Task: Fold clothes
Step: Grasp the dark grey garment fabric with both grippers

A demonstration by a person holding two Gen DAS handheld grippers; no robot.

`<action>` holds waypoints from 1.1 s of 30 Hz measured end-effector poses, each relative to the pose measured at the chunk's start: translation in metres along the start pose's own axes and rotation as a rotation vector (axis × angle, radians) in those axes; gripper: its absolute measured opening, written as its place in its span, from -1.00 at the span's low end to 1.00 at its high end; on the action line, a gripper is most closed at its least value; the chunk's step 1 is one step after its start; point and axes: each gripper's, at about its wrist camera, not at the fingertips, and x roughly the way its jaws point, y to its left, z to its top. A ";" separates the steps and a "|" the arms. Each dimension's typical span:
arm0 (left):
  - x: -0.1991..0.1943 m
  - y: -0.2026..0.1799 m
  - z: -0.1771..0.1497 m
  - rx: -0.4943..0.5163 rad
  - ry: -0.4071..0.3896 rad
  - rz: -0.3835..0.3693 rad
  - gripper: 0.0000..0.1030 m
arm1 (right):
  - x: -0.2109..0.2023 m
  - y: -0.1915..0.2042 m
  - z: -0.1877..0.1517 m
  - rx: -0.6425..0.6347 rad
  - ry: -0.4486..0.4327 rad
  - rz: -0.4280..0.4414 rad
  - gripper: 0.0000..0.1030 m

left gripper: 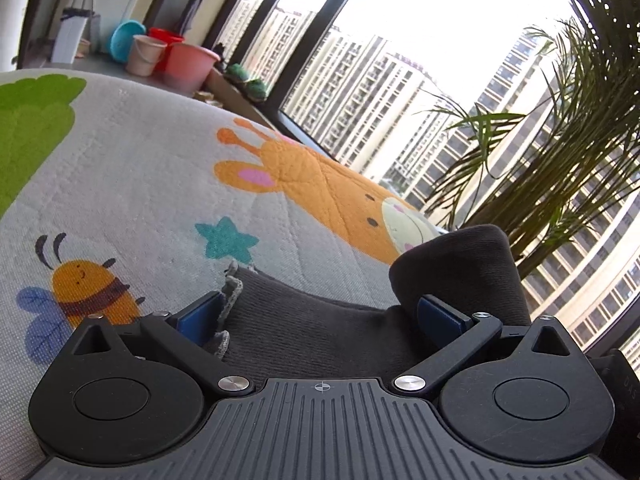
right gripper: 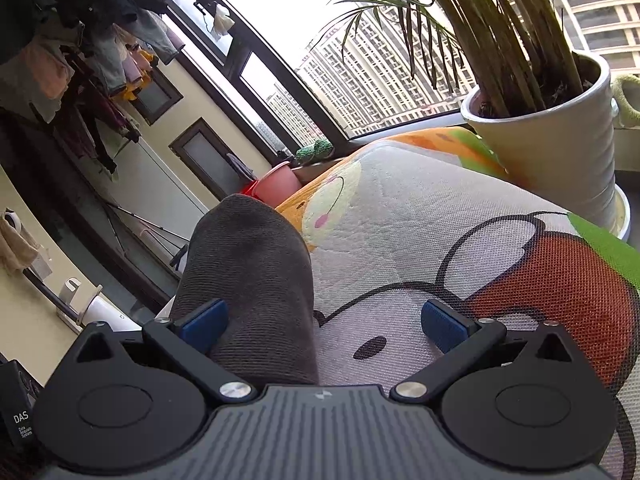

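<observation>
A dark grey knitted garment [left gripper: 320,320] lies on a cartoon-printed mat [left gripper: 140,184]. In the left wrist view it spreads between the two blue pads of my left gripper [left gripper: 320,314], which stands open over it; a rolled or raised fold [left gripper: 460,268] bulges up by the right pad and a frayed pale edge [left gripper: 232,292] shows by the left pad. In the right wrist view the same grey cloth [right gripper: 256,280] rises as a hump against the left pad of my right gripper [right gripper: 324,322], which is open, with the mat [right gripper: 400,216] under the gap.
A large potted palm in a white pot [right gripper: 560,148] stands at the mat's far right edge. Coloured buckets [left gripper: 176,60] stand by the window [left gripper: 360,80] beyond the mat. Hanging clothes [right gripper: 80,40] and a rack fill the left of the right wrist view.
</observation>
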 end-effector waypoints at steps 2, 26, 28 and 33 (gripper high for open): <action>0.000 0.000 0.000 0.003 0.000 0.002 1.00 | 0.000 -0.001 -0.001 0.000 -0.002 0.001 1.00; 0.005 -0.004 0.003 0.077 0.082 -0.030 1.00 | -0.033 0.060 0.034 -0.461 -0.101 -0.180 0.96; 0.006 -0.006 0.003 0.088 0.091 -0.018 1.00 | -0.022 0.081 0.029 -0.580 -0.089 -0.173 0.93; 0.013 -0.033 -0.004 0.252 0.154 0.103 1.00 | 0.023 0.075 0.030 -0.570 0.085 -0.202 0.94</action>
